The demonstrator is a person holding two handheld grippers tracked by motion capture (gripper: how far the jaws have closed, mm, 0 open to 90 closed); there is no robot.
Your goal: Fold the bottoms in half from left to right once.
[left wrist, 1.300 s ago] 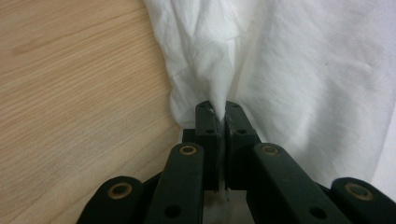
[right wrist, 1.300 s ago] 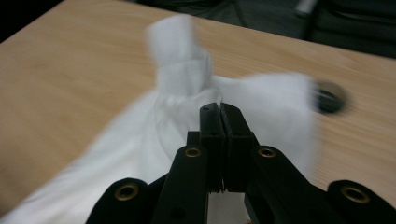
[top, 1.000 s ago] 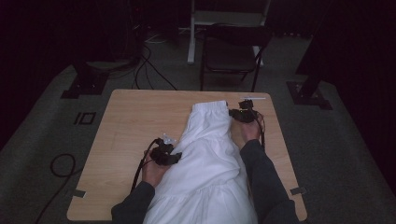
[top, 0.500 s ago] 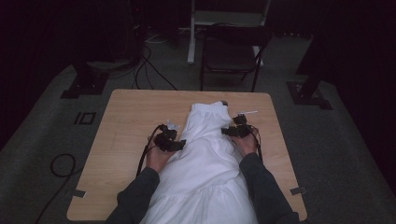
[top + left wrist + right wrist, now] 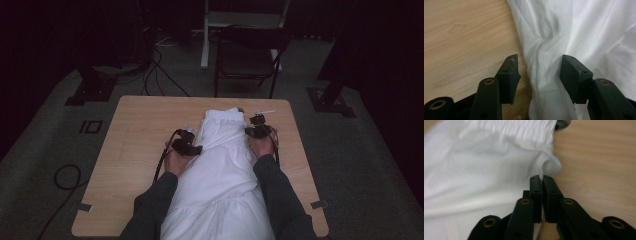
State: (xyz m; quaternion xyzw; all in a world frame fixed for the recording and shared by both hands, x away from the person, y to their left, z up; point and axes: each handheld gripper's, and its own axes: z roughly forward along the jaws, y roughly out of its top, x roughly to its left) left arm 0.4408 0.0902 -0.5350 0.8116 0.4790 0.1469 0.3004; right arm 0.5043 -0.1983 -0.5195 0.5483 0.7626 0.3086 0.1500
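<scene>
A white garment (image 5: 225, 170) lies lengthwise on the wooden table (image 5: 145, 125), its gathered waistband at the far end. My left gripper (image 5: 197, 148) sits at the garment's left edge. Its jaws have opened a little and stand open (image 5: 539, 58), one pad over bare wood, the other over the white garment (image 5: 574, 30), with the cloth's edge between them. My right gripper (image 5: 251, 131) is at the right edge near the waistband. Its jaws have just been closing and are shut (image 5: 542, 178) on a small fold of the white garment (image 5: 474, 170).
A dark chair (image 5: 247, 50) stands just beyond the table's far edge, with cables (image 5: 160, 65) and stand feet on the floor around it. A small dark round object (image 5: 562, 123) lies by the waistband. Bare wood stretches left and right of the garment.
My left hand slid away from the person along the garment's left edge. My right hand sank to the right edge and its jaws closed on the cloth.
</scene>
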